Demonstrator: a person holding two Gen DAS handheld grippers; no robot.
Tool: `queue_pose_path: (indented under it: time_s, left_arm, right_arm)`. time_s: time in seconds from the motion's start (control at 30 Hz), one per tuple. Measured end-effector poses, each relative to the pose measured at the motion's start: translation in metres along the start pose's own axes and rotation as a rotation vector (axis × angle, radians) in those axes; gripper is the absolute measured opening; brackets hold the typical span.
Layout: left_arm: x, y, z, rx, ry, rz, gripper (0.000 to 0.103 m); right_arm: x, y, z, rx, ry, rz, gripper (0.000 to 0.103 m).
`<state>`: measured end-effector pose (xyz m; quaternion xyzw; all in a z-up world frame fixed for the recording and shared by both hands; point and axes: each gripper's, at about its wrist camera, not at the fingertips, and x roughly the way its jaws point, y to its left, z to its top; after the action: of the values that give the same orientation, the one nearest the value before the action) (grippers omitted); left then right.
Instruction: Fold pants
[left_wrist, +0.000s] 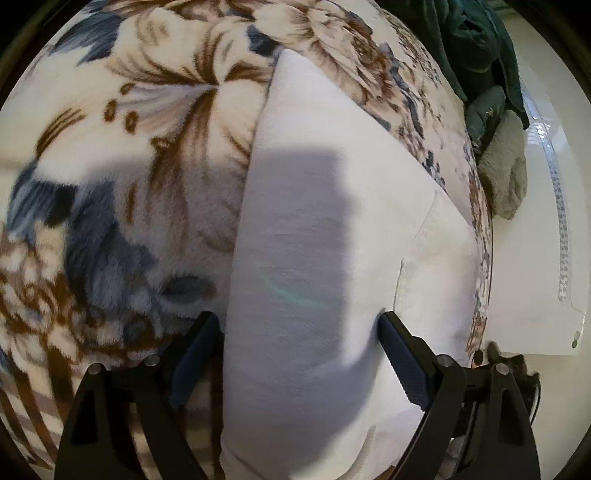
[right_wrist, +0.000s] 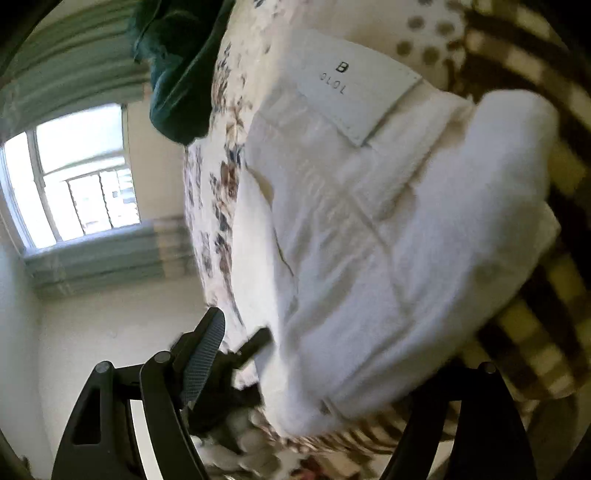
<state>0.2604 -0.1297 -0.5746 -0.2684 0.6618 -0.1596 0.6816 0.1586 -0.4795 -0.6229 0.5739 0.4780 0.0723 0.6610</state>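
Left gripper (left_wrist: 299, 325): jaws spread wide, both dark ribbed pads in view. One finger sits on the blanket at the left edge of the white pants (left_wrist: 332, 221); the other rests on top of the cloth. The pads straddle the fabric without pinching it. Nothing held.

Right gripper (right_wrist: 306, 354): only the left finger (right_wrist: 203, 354) with its ribbed pad shows clearly; the other side is covered by the white cloth bulging toward the lens. The jaws stand wide and no pad presses on the fabric. Picture is blurred here.

Count: one pair of white pants, lying in a long folded strip on the bed. One rectangular label patch (right_wrist: 351, 77) at the waistband, bearing a "B" and small lettering. One seamed pocket outline (left_wrist: 424, 258) in the left wrist view.

Surface: one fleece blanket (left_wrist: 129, 147) with large brown, cream and blue flowers, striped along its border. The pants rest directly on it.

Beyond: one dark green garment (right_wrist: 177, 74) heaped at the bed's far edge, with a grey fuzzy item (left_wrist: 506, 177) just beside it. A brown-and-cream checked cloth (right_wrist: 535, 314) lies beside the pants in the right wrist view. Room: cream walls, one bright window (right_wrist: 74, 177), pale green curtain (right_wrist: 66, 66).
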Motion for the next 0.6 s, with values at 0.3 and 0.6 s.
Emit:
queue_pose_path:
  time_s: [0.3, 0.6]
  left_arm:
    - [-0.001, 0.003, 0.002, -0.002, 0.022, -0.012, 0.088]
    - [0.000, -0.007, -0.004, 0.016, -0.035, -0.040, 0.075]
  right_arm:
    - [0.000, -0.032, 0.006, -0.010, 0.014, -0.153, 0.066]
    - [0.010, -0.016, -0.001, 0.015, -0.072, -0.063, 0.077]
